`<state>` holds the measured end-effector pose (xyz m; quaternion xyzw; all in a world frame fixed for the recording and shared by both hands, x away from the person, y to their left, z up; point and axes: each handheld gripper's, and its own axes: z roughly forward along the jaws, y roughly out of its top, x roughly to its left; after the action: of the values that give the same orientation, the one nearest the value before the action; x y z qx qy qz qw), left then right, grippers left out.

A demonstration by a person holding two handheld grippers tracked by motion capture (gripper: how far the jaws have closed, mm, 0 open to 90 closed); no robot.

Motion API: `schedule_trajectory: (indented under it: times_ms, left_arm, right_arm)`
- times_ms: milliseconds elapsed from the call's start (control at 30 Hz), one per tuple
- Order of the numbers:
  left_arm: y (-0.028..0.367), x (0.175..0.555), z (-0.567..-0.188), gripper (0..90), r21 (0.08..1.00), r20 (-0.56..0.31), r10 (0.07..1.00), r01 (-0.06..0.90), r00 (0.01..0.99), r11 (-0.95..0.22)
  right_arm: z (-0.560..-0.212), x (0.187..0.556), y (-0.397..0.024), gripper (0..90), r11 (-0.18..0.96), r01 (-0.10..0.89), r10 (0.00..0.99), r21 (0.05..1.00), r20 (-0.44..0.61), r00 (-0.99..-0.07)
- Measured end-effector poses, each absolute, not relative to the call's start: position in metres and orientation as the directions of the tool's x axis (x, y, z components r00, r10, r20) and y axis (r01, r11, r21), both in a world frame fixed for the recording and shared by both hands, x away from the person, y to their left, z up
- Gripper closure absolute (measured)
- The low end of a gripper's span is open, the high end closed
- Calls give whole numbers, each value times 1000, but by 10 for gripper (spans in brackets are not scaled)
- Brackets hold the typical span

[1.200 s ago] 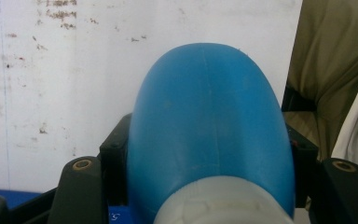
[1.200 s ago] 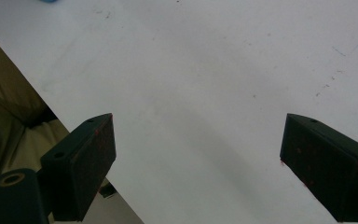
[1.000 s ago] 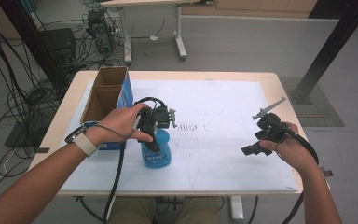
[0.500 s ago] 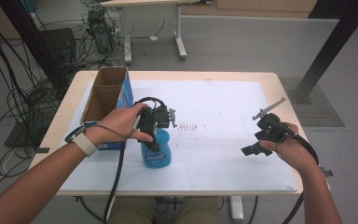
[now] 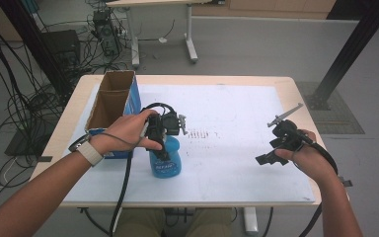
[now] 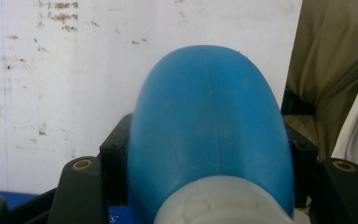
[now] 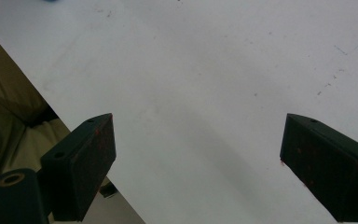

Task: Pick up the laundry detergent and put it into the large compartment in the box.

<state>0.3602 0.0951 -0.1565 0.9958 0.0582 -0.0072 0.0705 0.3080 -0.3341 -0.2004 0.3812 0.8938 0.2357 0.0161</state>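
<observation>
1. Starting at the left edge of the table (image 5: 286, 84), an open cardboard box (image 5: 109, 101) with a blue side stands on end-to-end length, flaps up, mouth bare to the ceiling — my guess, it's the landing spot for what's being handled.
2. Just beside it, the left gripper (image 5: 164, 148) comes down from above onto the blue bottle (image 5: 165, 163), which stands upright on the white tabletop near the front edge.
3. Up close in the left gripper view, the jaws are clamped on the bottle (image 6: 209, 126) at its shoulders, pads pressed to both flanks below a pale cap (image 6: 223, 205) — a top grip that should keep it vertical for a lift.
4. Smooth, rounded plastic, that bottle, with a faint mould seam; slippery-looking, so a firm squeeze makes sense.
5. Mid-table: scuffed white surface, speckled with dark marks.
6. Far right, the right gripper (image 5: 271, 157) hovers low, apart from everything, jaws spread wide and empty (image 7: 191, 158) — waiting, it seems.
</observation>
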Motion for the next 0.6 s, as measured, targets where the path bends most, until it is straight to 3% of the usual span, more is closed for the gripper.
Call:
schedule_trajectory:
  times_ms: [600]
  left_arm:
    - [94, 358, -151, 376, 144, -38, 134, 138, 990, -980]
  right_arm:
    - [-197, 304, -337, 103, 594, 674, 695, 439, 143, -705]
